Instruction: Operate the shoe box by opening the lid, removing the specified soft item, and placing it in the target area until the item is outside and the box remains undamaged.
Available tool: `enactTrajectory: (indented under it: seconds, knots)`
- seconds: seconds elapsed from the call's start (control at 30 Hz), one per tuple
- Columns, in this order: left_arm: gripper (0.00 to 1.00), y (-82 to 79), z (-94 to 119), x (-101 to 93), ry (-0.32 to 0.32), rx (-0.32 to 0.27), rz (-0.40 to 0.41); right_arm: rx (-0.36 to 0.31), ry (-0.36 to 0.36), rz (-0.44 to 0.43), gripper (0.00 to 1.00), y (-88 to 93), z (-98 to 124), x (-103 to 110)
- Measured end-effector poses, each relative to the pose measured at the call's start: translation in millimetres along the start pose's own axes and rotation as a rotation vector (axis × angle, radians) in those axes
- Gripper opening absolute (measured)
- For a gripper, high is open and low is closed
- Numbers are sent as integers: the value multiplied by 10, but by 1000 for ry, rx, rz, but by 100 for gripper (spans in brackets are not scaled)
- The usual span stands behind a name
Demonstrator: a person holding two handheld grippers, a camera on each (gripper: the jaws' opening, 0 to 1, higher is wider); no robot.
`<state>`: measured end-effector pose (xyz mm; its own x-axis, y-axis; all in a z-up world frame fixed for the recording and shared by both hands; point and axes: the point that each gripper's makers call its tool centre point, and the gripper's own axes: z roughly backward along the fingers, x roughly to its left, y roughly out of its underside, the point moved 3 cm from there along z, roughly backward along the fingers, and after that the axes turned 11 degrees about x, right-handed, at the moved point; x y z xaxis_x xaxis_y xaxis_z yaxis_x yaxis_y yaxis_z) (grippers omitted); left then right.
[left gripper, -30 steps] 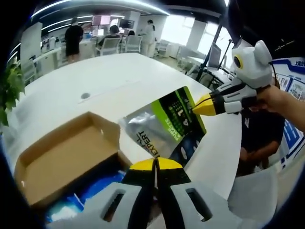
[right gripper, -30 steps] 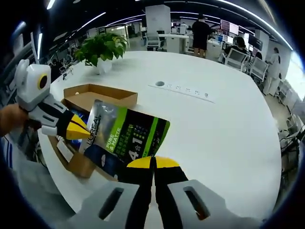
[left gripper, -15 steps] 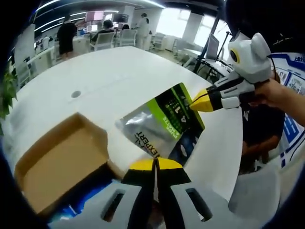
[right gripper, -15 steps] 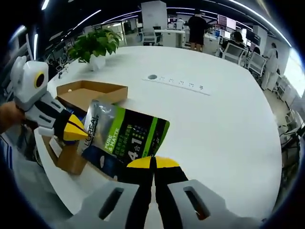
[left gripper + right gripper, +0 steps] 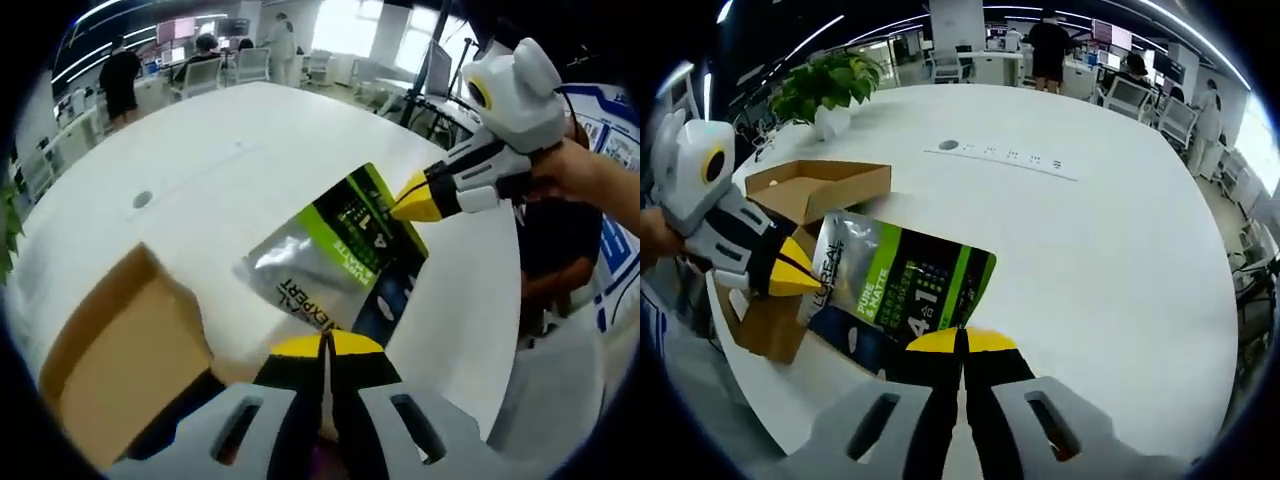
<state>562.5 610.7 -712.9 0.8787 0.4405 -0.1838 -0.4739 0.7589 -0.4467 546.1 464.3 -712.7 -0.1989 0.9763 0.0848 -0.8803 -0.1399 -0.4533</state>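
**Pouch out of the box, not yet set down**

Broad white table (image 5: 1120,250) underneath everything, taken here as the landmark. At its near edge, seen in the right gripper view: the shoe box (image 5: 805,195), lid thrown back, cardboard looking sound, no tear or crush visible. Opening done, then, by the look of it.

Above the table, just beside the box and clear of its walls: the soft item, a green, silver and dark pouch (image 5: 895,290), held taut in the air. Removal judged complete.

Left gripper (image 5: 325,345) clamped on one end of the pouch, jaws together; right gripper (image 5: 962,340) pinched on the opposite end, also seen in the left gripper view.

Left to do: lowering onto bare table away from the box, then letting go. Target area itself not identifiable.
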Motion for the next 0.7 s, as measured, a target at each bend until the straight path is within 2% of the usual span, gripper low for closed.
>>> enactTrajectory:
  seconds: [0.57,0.7]
  knots:
    - [0,-60,-224,46,-45,82,-96,22,3,-25,0,53,-218,-125]
    - [0,-68,-269,36,-61,105,-149,25,-1,-36,0,79,-262,-158]
